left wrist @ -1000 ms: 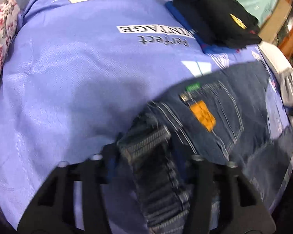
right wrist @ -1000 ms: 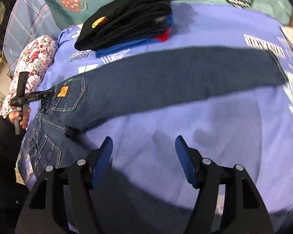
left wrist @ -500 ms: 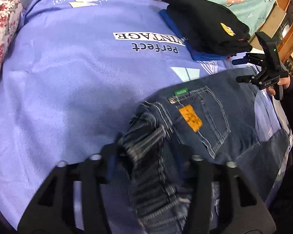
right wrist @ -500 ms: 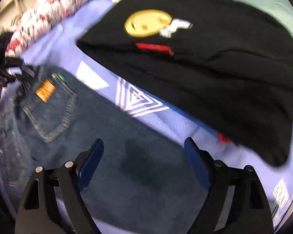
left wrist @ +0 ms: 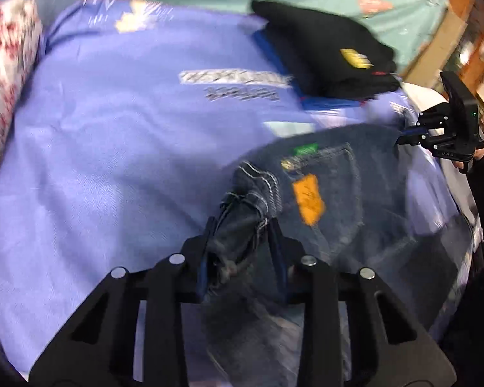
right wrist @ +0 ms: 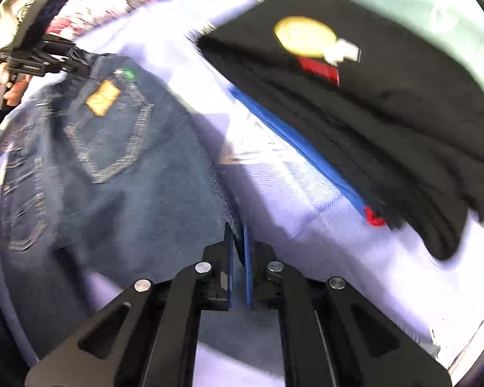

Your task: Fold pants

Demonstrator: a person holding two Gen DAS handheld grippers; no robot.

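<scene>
The jeans (left wrist: 348, 200) lay spread across the bed (left wrist: 113, 161), over its purple sheet, the waist end toward the near edge and the back pocket with its orange patch (left wrist: 308, 198) facing up. The left gripper (left wrist: 242, 235) had a thick wad of the waistband between its fingers, which were closing on the denim; the bunched band stood up between them, lifted a little off the sheet. Over on the far side of the garment, the right gripper (right wrist: 238, 238) had its fingers drawn together on the edge of the denim, a thin fold of cloth nipped between the blue pads. In the left wrist view that same tool showed at the jeans' far edge, toward the right side of the bed.

So both grips were on, and that was about all that could be called done. No fold line showed yet: the seat lay flat and open, with both back pockets on show in the right wrist view, and the legs ran out of the frame, so their state could not be told. The whole of the folding looked to be ahead: bringing one half over the other, then doubling the length.

A stack of folded dark clothes (right wrist: 371, 103), black on top with blue and red beneath, sat toward the far edge of the bed, near the jeans but not touching them, and a floral pillow (left wrist: 6, 74) rested at the left corner.
</scene>
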